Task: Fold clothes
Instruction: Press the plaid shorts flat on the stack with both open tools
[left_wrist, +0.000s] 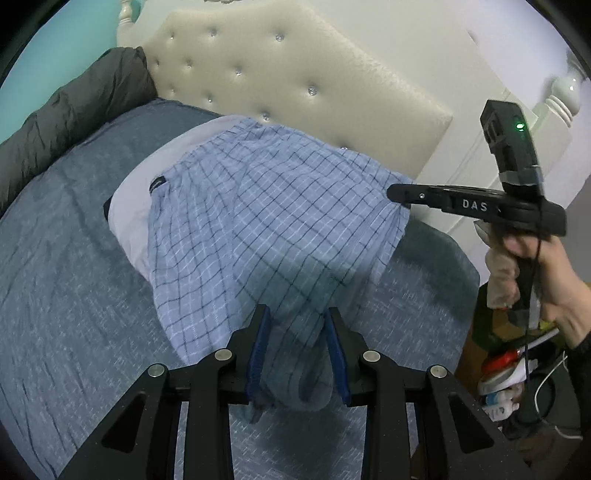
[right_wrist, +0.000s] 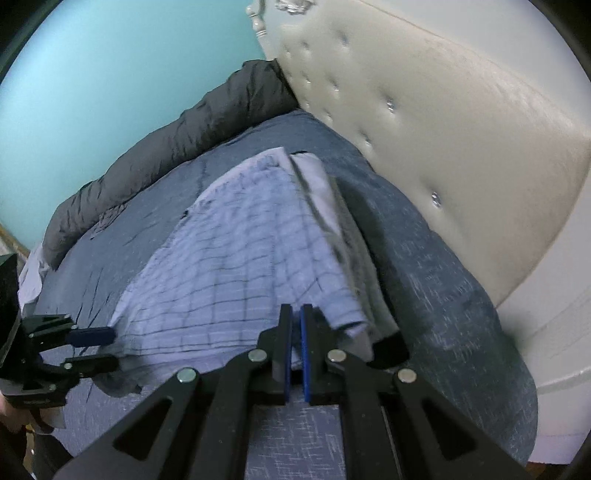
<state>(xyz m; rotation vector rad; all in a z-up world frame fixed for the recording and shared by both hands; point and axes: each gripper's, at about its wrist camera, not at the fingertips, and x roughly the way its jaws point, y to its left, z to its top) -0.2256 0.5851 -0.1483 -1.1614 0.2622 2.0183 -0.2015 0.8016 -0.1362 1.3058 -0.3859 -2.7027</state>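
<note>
Blue-checked boxer shorts (left_wrist: 258, 206) lie on the blue bed sheet (left_wrist: 74, 295) below the tufted headboard (left_wrist: 258, 66), left gripper (left_wrist: 297, 350) spread around a hem bunch, right gripper (right_wrist: 295, 347) pinched on the edge, seemingly mid-fold; next needs both corners carried together.

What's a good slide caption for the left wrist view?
Left gripper fingers straddle the plaid shorts' hem on the blue bedspread while right gripper pinches the far edge.
</note>
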